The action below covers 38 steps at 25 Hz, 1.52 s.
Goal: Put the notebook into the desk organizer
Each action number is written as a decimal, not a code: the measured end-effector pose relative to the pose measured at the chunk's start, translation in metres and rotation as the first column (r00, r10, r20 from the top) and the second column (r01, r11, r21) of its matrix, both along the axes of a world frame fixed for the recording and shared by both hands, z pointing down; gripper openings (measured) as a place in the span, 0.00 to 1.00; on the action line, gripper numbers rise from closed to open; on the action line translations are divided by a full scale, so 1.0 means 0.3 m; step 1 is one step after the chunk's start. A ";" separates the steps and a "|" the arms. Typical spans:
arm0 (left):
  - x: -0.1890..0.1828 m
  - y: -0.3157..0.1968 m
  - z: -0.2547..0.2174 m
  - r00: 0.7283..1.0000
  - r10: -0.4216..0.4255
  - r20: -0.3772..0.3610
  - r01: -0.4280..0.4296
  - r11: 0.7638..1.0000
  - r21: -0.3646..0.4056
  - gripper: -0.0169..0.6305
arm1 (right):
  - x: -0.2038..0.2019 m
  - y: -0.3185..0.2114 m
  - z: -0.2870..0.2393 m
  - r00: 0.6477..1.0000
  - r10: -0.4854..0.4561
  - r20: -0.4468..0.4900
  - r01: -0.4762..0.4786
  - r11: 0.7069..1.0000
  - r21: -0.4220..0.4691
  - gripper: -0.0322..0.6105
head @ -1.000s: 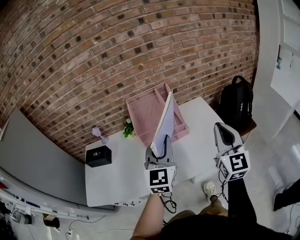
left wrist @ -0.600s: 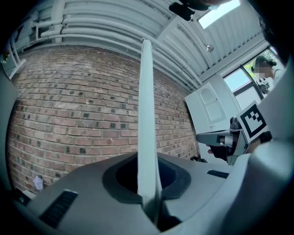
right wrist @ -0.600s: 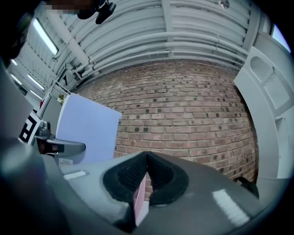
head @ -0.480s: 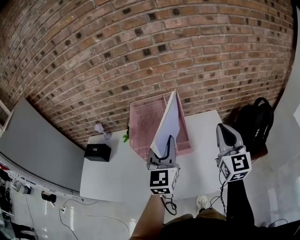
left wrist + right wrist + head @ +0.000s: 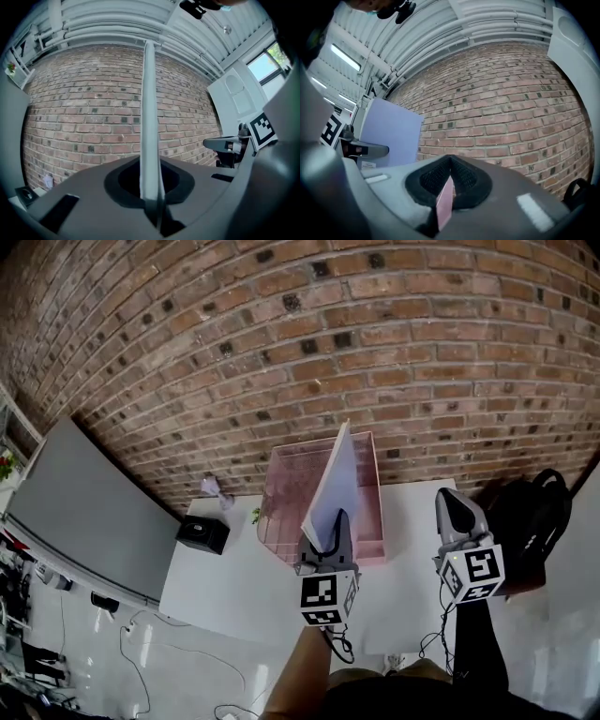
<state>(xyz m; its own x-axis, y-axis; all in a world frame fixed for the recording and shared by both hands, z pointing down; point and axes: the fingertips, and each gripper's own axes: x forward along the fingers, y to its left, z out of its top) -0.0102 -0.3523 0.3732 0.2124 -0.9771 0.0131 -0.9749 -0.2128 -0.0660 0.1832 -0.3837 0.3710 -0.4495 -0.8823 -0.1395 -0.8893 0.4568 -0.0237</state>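
Well, the red-brown brick wall [image 5: 281, 334] takes the whole upper half of the head view, bending from edge to edge. Below it, a flat grey panel [image 5: 84, 493] slants across the left of the frame. The white rectangular desk [image 5: 234, 577] lies at lower centre, its far edge against the wall.

At the centre of the frame, on the far part of the desk, stands the pink mesh desk organizer [image 5: 286, 493]. A black backpack [image 5: 539, 521] sits at the right edge of the frame, beside the desk.

The thin pale-lavender notebook [image 5: 336, 488] rises tilted from my left gripper [image 5: 330, 532] at the middle of the frame. It crosses in front of the organizer's right half, and its top corner reaches the organizer's far rim in the picture. Whether it touches the organizer, I cannot tell. My left gripper is clamped on the notebook's lower end. In the left gripper view the notebook shows edge-on, a pale strip running straight up the centre from between the jaws.

My right gripper [image 5: 455, 498] hangs over the desk's right end, at centre right, well apart from the notebook. In its own view the jaws are drawn together, with only a thin pink sliver in the slit between them; what that sliver is, I cannot tell.

A small black box [image 5: 202, 533] rests at the desk's left end, and a little green plant [image 5: 255, 516] stands just beside the organizer's left wall.
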 end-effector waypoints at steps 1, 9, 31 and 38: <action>0.003 -0.009 0.003 1.000 -0.010 0.000 0.010 1.000 -0.003 0.08 | 0.006 -0.015 0.000 1.000 -0.005 0.007 0.005 1.000 0.000 0.05; -0.007 -0.057 0.035 0.997 -0.081 -0.001 0.081 0.996 -0.032 0.08 | 0.011 -0.088 0.038 0.998 -0.048 0.040 0.049 0.999 -0.023 0.05; -0.077 -0.300 0.088 0.997 -0.076 -0.028 0.073 0.992 -0.107 0.08 | -0.023 -0.239 0.065 0.999 0.020 -0.028 -0.021 0.999 -0.038 0.05; -0.074 -0.351 0.129 0.997 -0.082 -0.007 0.080 0.986 -0.143 0.08 | -0.011 -0.287 0.102 0.999 0.044 -0.024 -0.046 0.997 -0.064 0.05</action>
<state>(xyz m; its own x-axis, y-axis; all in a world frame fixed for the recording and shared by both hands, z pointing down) -0.0326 -0.4576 0.4119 0.1335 -0.9794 0.1516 -0.9899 -0.1392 -0.0280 0.1800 -0.4698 0.4018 -0.4115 -0.9086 -0.0720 -0.9095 0.4144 -0.0316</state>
